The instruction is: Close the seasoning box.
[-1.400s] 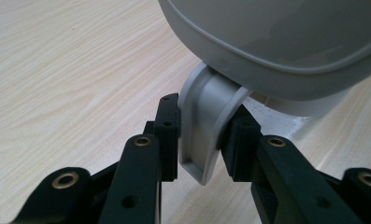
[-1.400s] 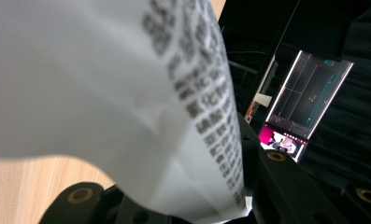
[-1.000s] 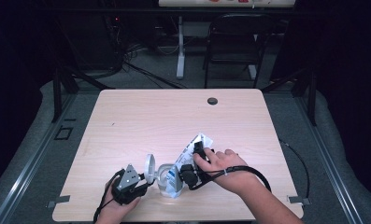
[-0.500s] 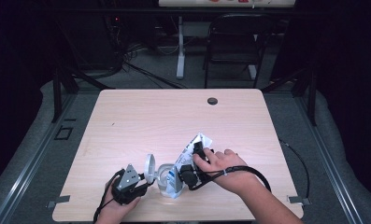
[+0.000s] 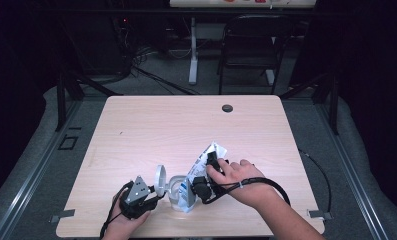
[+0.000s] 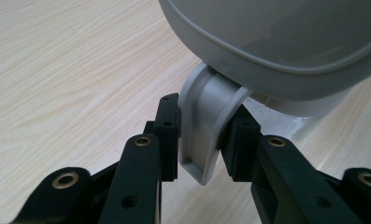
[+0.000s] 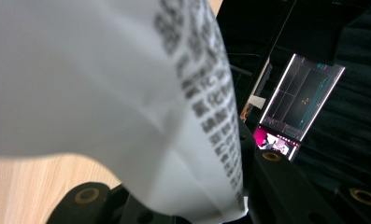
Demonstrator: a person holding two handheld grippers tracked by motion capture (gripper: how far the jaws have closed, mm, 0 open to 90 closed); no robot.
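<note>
Nothing shifted since earlier frames: left hand-held gripper (image 6: 199, 140) clamps grey container's handle (image 6: 204, 126); right hand-held gripper (image 5: 202, 175) clenched on white printed pouch (image 5: 200, 170), tilted over container on worktop (image 5: 151, 130).

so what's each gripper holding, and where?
Left gripper: grey container, by its lid hinge tab. Right gripper: white pouch, by its side edge.

White packet (image 7: 127, 93) showing black printed Chinese chars down one side, too blurred to read. Monitor (image 7: 300, 102) in background displaying graphics, no legible txt.
</note>
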